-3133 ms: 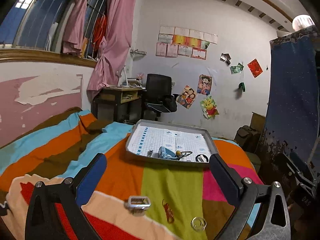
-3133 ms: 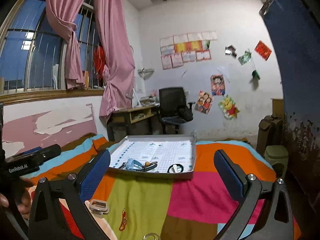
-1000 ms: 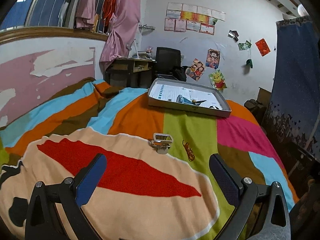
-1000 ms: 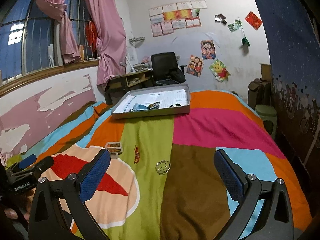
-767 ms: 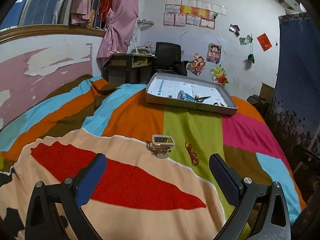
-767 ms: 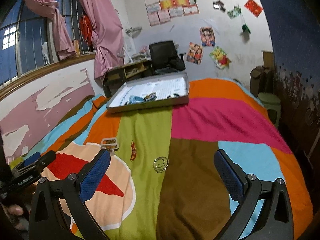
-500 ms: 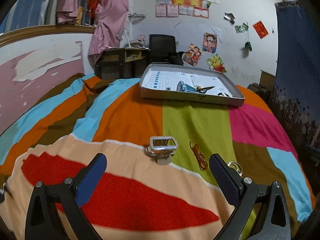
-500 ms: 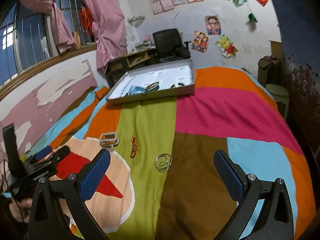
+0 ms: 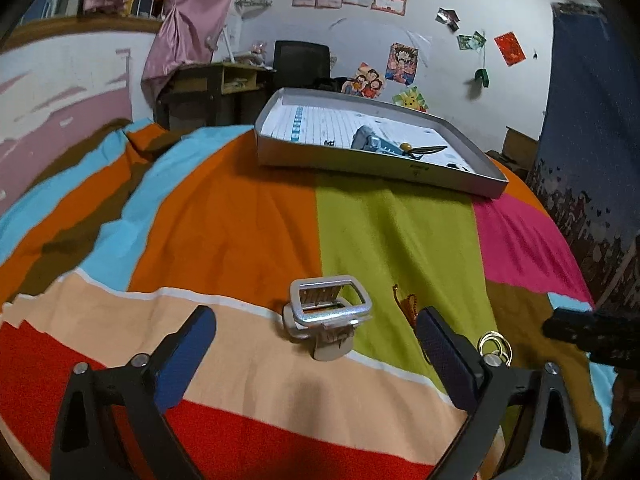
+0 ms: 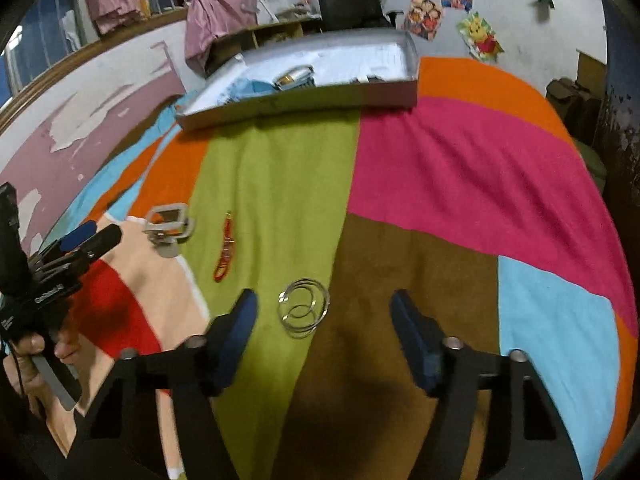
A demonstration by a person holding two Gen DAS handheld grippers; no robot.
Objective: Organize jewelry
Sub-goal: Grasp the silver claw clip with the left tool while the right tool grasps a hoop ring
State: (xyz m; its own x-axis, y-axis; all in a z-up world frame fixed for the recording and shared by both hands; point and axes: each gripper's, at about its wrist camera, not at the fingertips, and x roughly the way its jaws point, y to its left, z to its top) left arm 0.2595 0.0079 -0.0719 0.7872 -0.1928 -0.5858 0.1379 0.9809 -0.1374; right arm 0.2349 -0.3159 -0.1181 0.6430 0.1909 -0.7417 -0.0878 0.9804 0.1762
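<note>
A silver hair claw clip (image 9: 326,316) lies on the striped blanket, just ahead of my open, empty left gripper (image 9: 314,338); it also shows in the right wrist view (image 10: 168,226). A red-gold brooch (image 10: 225,255) lies on the green stripe (image 9: 406,305). Silver wire bangles (image 10: 304,307) lie between the fingers of my open, empty right gripper (image 10: 324,318); they also show in the left wrist view (image 9: 496,347). A grey tray (image 9: 360,160) at the far end of the bed holds several small pieces; it also shows in the right wrist view (image 10: 304,100).
The bed's colourful blanket (image 10: 460,168) fills both views. A desk (image 9: 216,84) and a black chair (image 9: 302,64) stand beyond the tray by the wall. A dark blue curtain (image 9: 588,92) hangs at the right. The left gripper shows at the right wrist view's left edge (image 10: 56,264).
Both grippers have moved forward and down toward the blanket. The clip now lies just ahead of the left fingers and the bangles between the right fingers. The right jaws have narrowed somewhat.
</note>
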